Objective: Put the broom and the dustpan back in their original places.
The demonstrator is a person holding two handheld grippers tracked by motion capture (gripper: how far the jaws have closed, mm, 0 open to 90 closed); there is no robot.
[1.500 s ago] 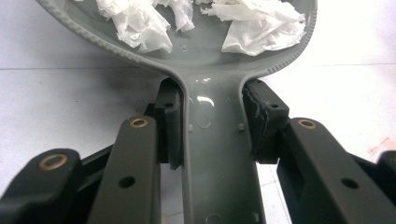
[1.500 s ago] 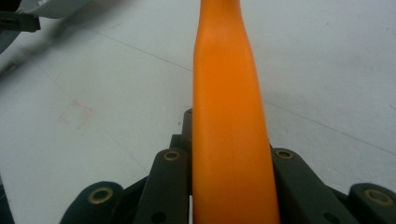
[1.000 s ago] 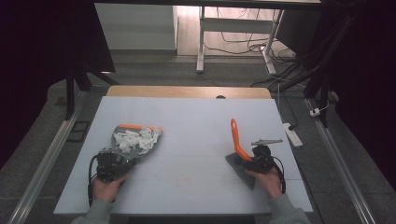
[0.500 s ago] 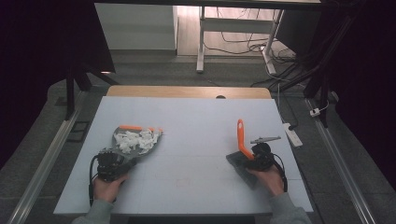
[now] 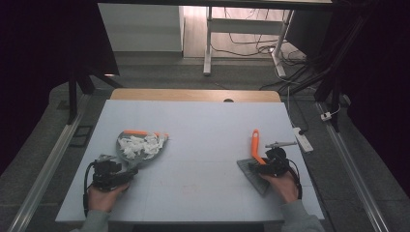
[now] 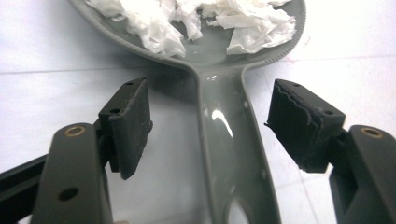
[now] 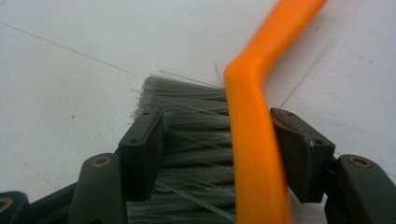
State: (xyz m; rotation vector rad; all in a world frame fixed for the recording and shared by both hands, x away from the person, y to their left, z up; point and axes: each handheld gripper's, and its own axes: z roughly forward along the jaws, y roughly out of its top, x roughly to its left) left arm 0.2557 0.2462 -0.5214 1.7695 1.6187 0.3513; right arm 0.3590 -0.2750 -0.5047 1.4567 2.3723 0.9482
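Forearms and hands are seen entering from the near edge of the pale blue-grey table top in the high view, one gripper held in each. The left gripper is held wide open astride the handle of a grey plastic dustpan; in the left gripper view a clear gap is left between each black ribbed pad and the handle, so nothing is clamped. The dustpan is laid flat on the near left part of the table, its long axis running from the handle at the gripper away and slightly rightward to the pan. Crumpled white paper scraps are heaped in the pan, and an orange strip is seen along its far rim.

The right gripper is closed on a hand brush with grey bristles and an orange plastic handle, at the near right part of the table, well apart from the dustpan. The brush head is pinched between the jaws, with bristles against one pad and the orange spine against the other. The bristles are fanned toward the near side, while the handle is pointed away from the person, toward the far edge.

Beyond the table, a wooden strip is seen along its far edge, then white desk legs and loose cables on the floor.
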